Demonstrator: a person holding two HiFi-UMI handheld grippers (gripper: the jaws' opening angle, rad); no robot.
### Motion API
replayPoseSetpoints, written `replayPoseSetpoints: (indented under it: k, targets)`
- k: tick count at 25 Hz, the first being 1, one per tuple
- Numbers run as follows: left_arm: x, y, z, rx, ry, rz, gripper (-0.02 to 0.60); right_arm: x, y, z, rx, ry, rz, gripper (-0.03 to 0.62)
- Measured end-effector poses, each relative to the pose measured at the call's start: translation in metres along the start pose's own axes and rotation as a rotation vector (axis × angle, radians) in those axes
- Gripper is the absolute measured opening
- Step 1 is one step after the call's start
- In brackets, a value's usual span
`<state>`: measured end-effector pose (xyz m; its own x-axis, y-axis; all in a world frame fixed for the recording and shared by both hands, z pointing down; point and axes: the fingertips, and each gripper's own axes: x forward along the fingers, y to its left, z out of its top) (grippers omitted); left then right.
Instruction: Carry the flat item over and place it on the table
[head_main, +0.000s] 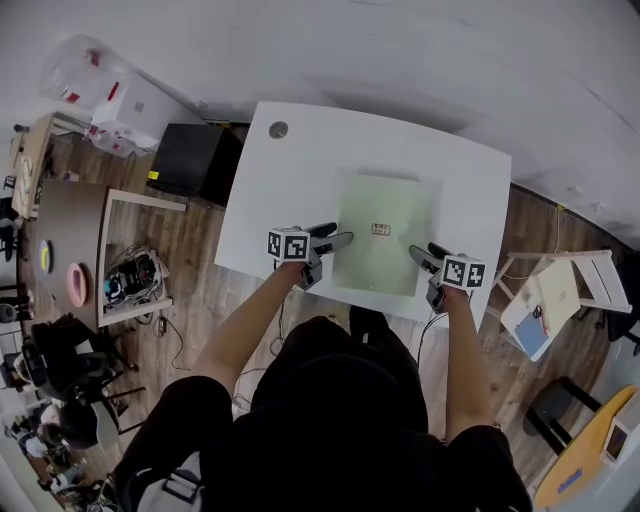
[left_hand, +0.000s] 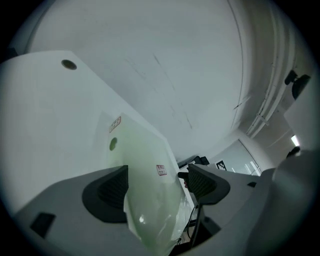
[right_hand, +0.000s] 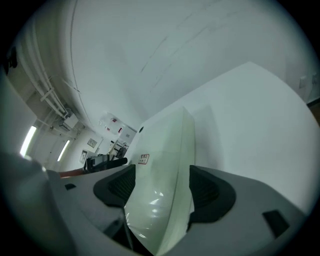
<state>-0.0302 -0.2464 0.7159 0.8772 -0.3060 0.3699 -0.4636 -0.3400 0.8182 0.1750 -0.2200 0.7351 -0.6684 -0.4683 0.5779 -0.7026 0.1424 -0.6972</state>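
The flat item is a pale green sheet (head_main: 380, 235) with a small label at its middle. It lies on the white table (head_main: 300, 170), its near edge close to the table's front edge. My left gripper (head_main: 335, 243) is at the sheet's left near corner and my right gripper (head_main: 420, 255) at its right near corner. In the left gripper view the sheet (left_hand: 145, 170) rests against the left pad (left_hand: 112, 192) and stands clear of the other pad. In the right gripper view the sheet (right_hand: 160, 180) fills the wide gap between the pads (right_hand: 122, 187). Both grippers stand open.
A cable hole (head_main: 278, 130) marks the table's far left corner. A black box (head_main: 190, 160) stands on the floor left of the table, beside a low frame with cables (head_main: 135, 275). A white folding rack (head_main: 560, 290) stands to the right.
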Motion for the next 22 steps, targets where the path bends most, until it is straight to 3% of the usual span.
replayPoseSetpoints:
  k: [7, 8, 10, 11, 15, 19, 22]
  targets:
    - [-0.018, -0.063, -0.009, 0.054, -0.194, -0.039, 0.362, -0.042, 0.058, 0.017, -0.073, -0.293, -0.031, 0.339]
    - [-0.024, -0.071, -0.009, 0.066, -0.226, -0.039, 0.331, -0.049, 0.069, 0.017, -0.103, -0.332, -0.048, 0.339]
    - [-0.041, -0.091, -0.006, 0.095, -0.31, -0.037, 0.149, -0.064, 0.094, 0.015, -0.192, -0.405, -0.091, 0.339]
    - [-0.05, -0.102, -0.006, 0.116, -0.348, -0.034, 0.113, -0.071, 0.109, 0.01, -0.234, -0.439, -0.105, 0.339]
    - [-0.091, -0.146, -0.02, 0.232, -0.423, 0.003, 0.032, -0.094, 0.172, -0.019, -0.274, -0.55, -0.087, 0.337]
    - [-0.135, -0.184, -0.049, 0.34, -0.437, 0.068, 0.014, -0.118, 0.217, -0.051, -0.221, -0.623, -0.08, 0.336]
    - [-0.16, -0.211, -0.075, 0.424, -0.449, 0.106, 0.014, -0.134, 0.248, -0.077, -0.286, -0.644, -0.094, 0.33]
